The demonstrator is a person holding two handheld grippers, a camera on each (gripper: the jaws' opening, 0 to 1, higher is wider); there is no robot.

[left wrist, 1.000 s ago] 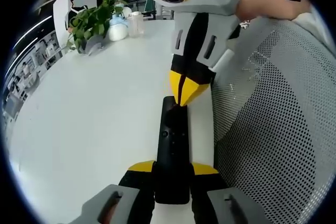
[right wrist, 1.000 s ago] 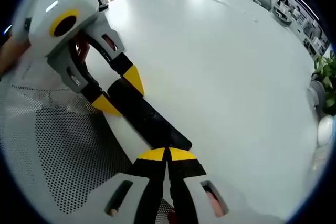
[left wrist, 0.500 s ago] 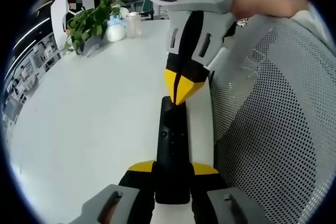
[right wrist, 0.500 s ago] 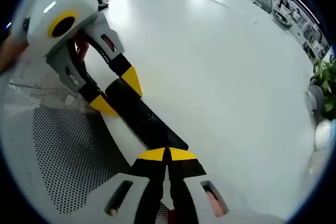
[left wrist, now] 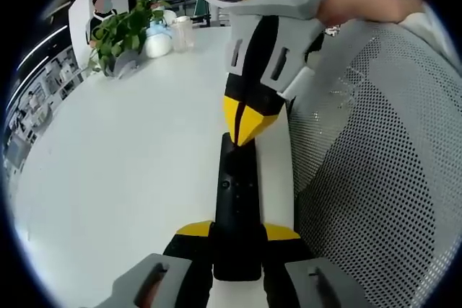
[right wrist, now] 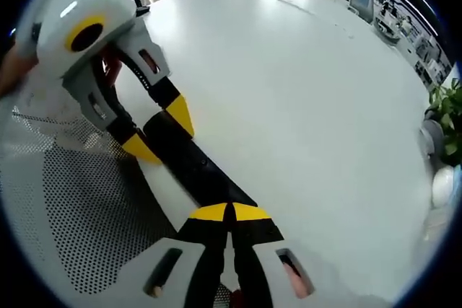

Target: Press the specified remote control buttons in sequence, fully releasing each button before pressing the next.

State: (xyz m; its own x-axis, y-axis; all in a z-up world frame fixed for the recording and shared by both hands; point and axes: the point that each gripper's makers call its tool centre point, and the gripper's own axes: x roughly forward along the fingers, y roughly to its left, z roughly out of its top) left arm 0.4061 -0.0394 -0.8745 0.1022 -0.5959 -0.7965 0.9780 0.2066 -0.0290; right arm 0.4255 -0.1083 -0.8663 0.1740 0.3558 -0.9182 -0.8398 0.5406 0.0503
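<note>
The left gripper (left wrist: 237,231) pinches the near end of the black remote control (left wrist: 237,207) at lower centre of the left gripper view, while the right gripper (left wrist: 245,133), its yellow tips pressed together, has crept a little further onto the remote's far end over the past second. That suggests a button press is being made, not released (actual contact is too small to tell). Beyond lie the white table (left wrist: 130,164), a perforated white chair back (left wrist: 375,178) at right, and a potted plant (left wrist: 124,30) upper left.

Remote control (left wrist: 236,214) button markings too small to read.
</note>
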